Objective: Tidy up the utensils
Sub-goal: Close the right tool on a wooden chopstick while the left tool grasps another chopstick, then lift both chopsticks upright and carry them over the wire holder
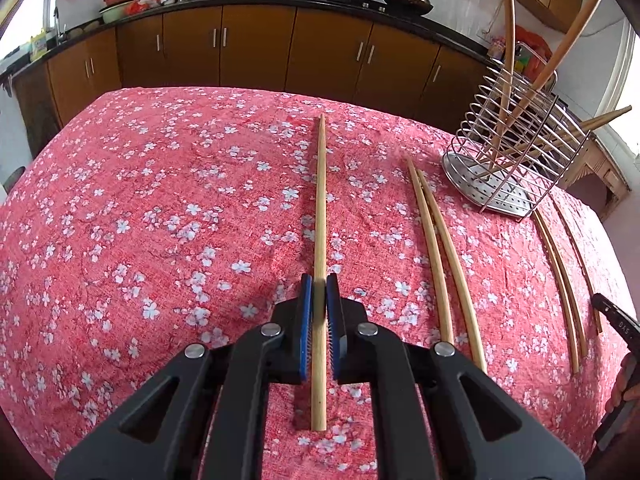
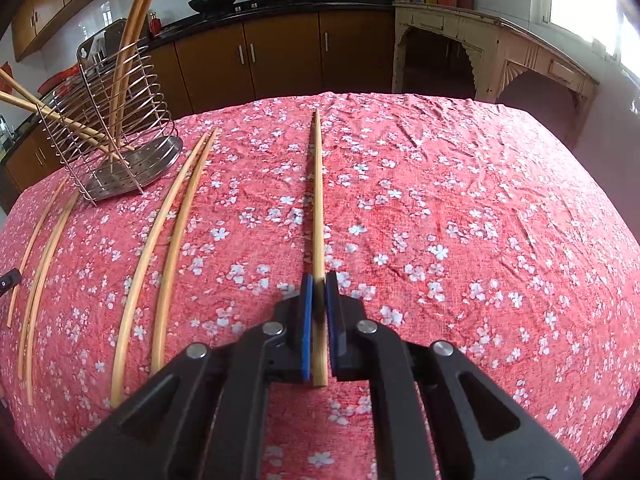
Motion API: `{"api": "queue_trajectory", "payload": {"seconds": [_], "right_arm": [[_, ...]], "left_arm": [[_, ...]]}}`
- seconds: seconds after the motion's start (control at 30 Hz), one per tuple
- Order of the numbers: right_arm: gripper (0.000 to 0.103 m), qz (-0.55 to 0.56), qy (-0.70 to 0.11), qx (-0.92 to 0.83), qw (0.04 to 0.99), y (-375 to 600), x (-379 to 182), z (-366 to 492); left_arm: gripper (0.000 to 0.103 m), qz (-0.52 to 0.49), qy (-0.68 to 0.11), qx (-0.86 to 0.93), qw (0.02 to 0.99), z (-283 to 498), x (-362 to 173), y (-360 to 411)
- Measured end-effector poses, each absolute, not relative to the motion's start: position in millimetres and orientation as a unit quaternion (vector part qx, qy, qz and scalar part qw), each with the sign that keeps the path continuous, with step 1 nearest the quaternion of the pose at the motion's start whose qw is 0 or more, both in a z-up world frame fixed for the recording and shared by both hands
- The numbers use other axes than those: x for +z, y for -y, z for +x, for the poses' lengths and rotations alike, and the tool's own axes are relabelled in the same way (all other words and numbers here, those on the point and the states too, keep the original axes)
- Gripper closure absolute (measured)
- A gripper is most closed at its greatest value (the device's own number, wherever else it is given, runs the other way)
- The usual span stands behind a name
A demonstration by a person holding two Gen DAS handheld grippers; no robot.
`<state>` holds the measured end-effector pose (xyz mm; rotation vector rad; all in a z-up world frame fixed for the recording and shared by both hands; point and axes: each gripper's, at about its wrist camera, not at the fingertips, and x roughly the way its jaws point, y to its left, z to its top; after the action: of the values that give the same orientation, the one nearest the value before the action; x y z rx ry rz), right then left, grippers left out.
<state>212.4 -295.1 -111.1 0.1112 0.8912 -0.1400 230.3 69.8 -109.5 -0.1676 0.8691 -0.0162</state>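
Observation:
My left gripper (image 1: 319, 285) is shut on a long bamboo chopstick (image 1: 320, 200) that runs straight ahead over the red floral cloth. My right gripper (image 2: 319, 282) is shut on another chopstick (image 2: 317, 200) in the same way. A wire chopstick holder (image 1: 516, 152) (image 2: 120, 132) stands on the cloth between the two hands, with several chopsticks leaning in it. Two loose pairs of chopsticks lie on the cloth: one pair (image 1: 440, 256) (image 2: 40, 256) nearer my left gripper and one pair (image 1: 560, 280) (image 2: 168, 248) nearer my right. Whether the held chopsticks touch the cloth, I cannot tell.
The red floral tablecloth (image 1: 160, 220) (image 2: 480, 220) covers the whole table. Brown kitchen cabinets (image 1: 256, 52) with woks on the counter line the far wall. A pale wooden side table (image 2: 500, 52) stands past the table's far right corner. The other gripper's black edge (image 1: 616, 320) shows at the right.

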Motion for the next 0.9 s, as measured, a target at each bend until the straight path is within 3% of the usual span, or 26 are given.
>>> {"api": "queue_trajectory", "payload": {"seconds": [0.43,0.53,0.67,0.9], "right_arm": [[0.094,0.057,-0.43,-0.065,0.899,297.2,-111.4,212.5],[0.093,0.067,-0.429,-0.057,0.899,300.0,-111.4,211.9],[0.092,0.052,-0.431,-0.056,0.899,295.3,-110.4,203.8],[0.091,0.054,-0.431,-0.052,0.899,295.7,-109.5,196.5]], "left_arm": [[0.092,-0.083,-0.421,-0.011,0.903,233.1,-107.5,-64.5],[0.079,-0.066,-0.421,-0.023,0.905,233.8,-106.8,-57.2],[0.078,0.01,-0.428,-0.008,0.904,230.1,-107.1,-36.6],[0.079,-0.003,-0.427,-0.014,0.904,219.1,-107.3,-39.4]]}}
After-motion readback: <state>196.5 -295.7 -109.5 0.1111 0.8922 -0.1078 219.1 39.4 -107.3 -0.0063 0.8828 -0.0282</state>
